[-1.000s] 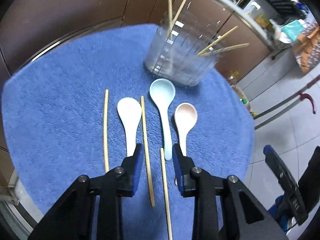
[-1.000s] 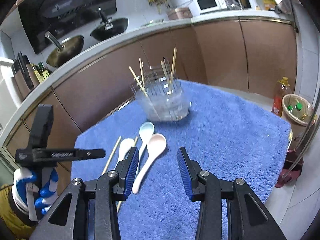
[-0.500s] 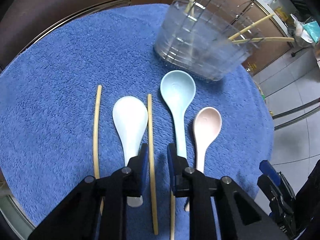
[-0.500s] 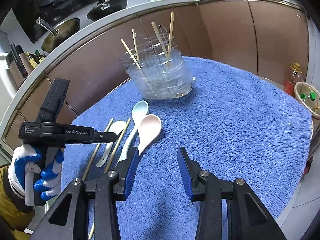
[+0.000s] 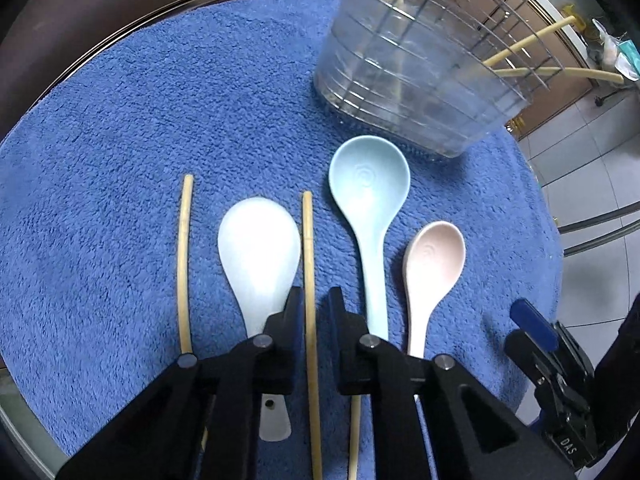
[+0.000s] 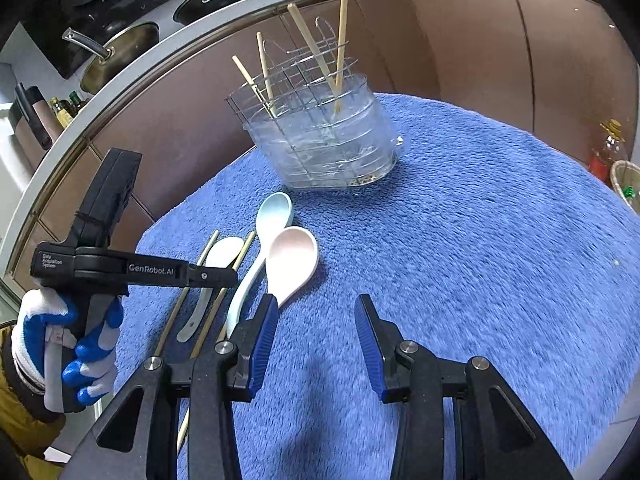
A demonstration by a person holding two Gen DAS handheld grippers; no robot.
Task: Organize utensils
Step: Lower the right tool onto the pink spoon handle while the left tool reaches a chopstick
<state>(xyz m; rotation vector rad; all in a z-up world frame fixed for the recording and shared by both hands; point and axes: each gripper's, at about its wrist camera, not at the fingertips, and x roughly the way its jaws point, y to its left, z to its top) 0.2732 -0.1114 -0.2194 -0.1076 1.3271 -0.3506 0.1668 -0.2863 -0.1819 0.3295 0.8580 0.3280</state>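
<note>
On the blue towel [image 5: 120, 140] lie a white spoon [image 5: 260, 248], a light blue spoon [image 5: 370, 184] and a pink spoon [image 5: 434, 252]. One chopstick [image 5: 184, 264] lies left of the white spoon. My left gripper [image 5: 314, 296] points down over the middle chopstick [image 5: 308, 240]; its jaws are closing, with the stick between them and a thin gap still on the right side. A third chopstick [image 5: 354, 440] shows under that gripper. My right gripper [image 6: 316, 304] stands open and holds nothing, just right of the pink spoon [image 6: 292, 260].
A clear utensil holder [image 6: 320, 140] with a wire grid and several chopsticks stands at the towel's far side. A gloved hand [image 6: 60, 332] holds the left gripper. Brown cabinets [image 6: 460, 48], a stove with pans [image 6: 120, 52], a bottle [image 6: 604, 152] and a basket [image 6: 626, 184] lie beyond.
My left gripper has come down and forward over the middle chopstick, and its jaws have narrowed around it. The right gripper has dropped closer to the towel, its opening unchanged.
</note>
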